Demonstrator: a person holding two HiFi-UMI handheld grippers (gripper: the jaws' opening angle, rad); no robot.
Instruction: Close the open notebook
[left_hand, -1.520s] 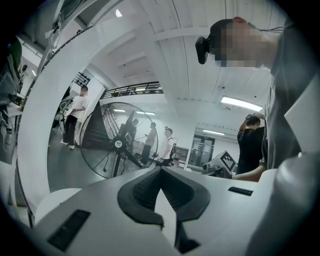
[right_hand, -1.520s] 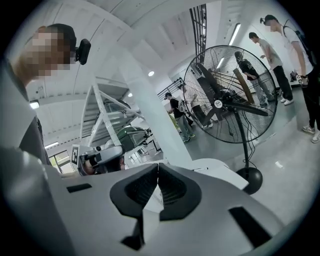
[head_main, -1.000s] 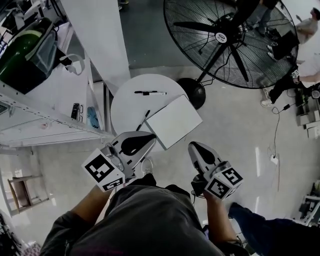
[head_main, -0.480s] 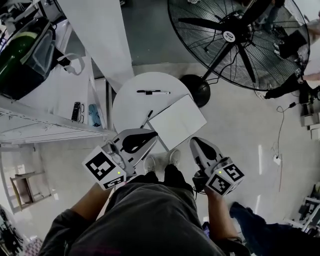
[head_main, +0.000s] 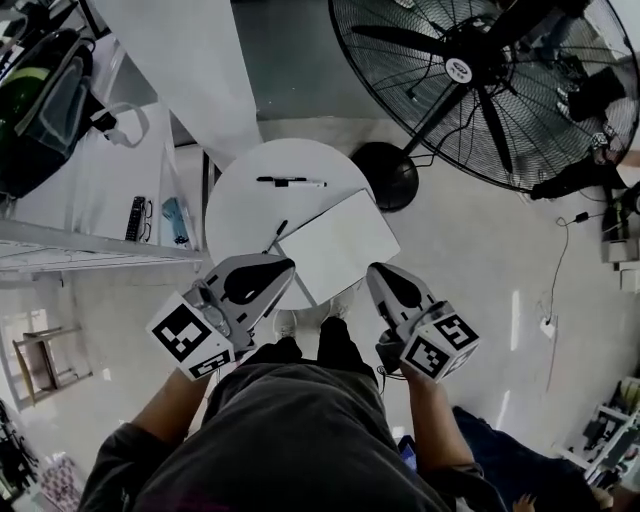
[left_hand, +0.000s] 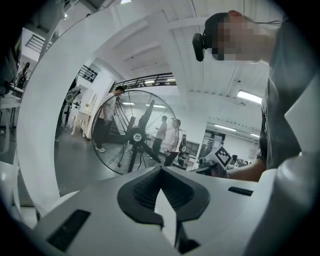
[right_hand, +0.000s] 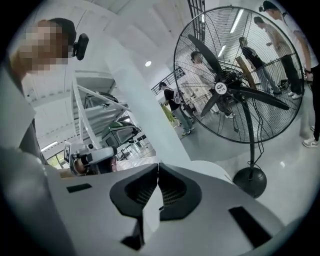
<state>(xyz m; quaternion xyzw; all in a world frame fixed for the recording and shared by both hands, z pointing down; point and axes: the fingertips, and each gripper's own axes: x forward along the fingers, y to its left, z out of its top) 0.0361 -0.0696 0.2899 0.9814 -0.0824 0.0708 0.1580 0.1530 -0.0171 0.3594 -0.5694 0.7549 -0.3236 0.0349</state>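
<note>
I read the fingers of left gripper (head_main: 288, 265) and right gripper (head_main: 373, 270) as together, nothing between them. The notebook (head_main: 335, 245) lies on the table (head_main: 245, 200) just ahead of both.

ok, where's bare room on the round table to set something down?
Bare: left half of the round white table, between the black marker and the near rim, left of the thin black pen. Crowded: right side, under the open white notebook.

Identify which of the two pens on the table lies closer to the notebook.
The thin black pen beside the notebook's left corner; the black-and-white marker lies apart, farther across the table.
</note>
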